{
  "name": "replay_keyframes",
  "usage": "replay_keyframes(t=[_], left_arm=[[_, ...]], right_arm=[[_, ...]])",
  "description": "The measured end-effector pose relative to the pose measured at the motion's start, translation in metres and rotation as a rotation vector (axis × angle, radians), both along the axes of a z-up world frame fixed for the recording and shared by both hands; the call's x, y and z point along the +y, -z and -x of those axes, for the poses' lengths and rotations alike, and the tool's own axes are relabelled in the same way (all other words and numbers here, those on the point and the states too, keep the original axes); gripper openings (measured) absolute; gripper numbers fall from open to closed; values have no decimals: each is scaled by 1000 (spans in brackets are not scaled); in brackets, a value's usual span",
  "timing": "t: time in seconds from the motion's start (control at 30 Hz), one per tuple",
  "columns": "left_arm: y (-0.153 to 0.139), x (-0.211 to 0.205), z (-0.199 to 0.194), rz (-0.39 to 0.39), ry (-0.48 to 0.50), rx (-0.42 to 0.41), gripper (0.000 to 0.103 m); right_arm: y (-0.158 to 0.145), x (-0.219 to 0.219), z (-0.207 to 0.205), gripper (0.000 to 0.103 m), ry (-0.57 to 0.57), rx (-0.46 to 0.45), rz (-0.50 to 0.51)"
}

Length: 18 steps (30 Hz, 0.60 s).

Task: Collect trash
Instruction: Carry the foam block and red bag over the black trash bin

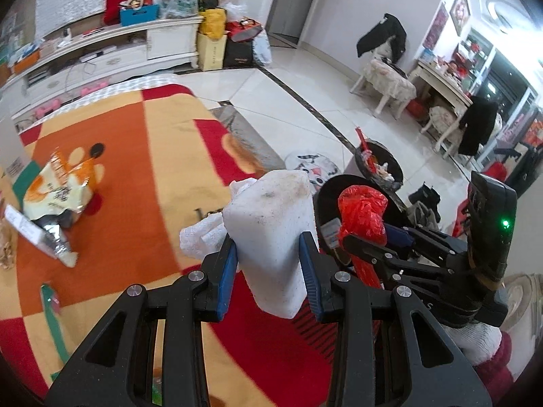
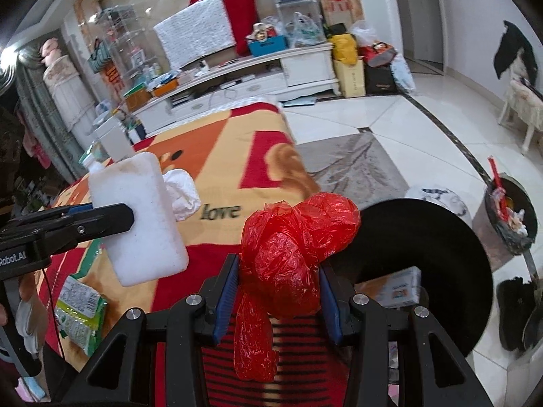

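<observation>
We've got the left gripper clamped on a grubby white foam block, the right gripper pinching a red plastic bag, both above the blanket's near edge, beside the black bin.

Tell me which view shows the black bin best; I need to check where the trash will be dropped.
The right wrist view: the black bin shows its wide dark rim and a carton inside, just beyond the red plastic bag in the right gripper. In the left wrist view the bin is mostly hidden behind the foam block and bag.
</observation>
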<state>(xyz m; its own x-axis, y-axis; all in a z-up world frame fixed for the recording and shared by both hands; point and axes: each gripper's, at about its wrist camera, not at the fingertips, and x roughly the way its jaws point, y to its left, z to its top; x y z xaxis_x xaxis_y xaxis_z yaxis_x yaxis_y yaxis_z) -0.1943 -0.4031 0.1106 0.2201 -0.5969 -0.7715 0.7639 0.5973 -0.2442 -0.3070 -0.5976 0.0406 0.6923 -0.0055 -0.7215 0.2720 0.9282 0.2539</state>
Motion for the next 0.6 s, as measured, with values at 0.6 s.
replay_keyframes(t=[0.6], left_arm=[[14,-72,19,-15,96,58,34]], right_arm=[[14,-65,36,42,149,44,7]])
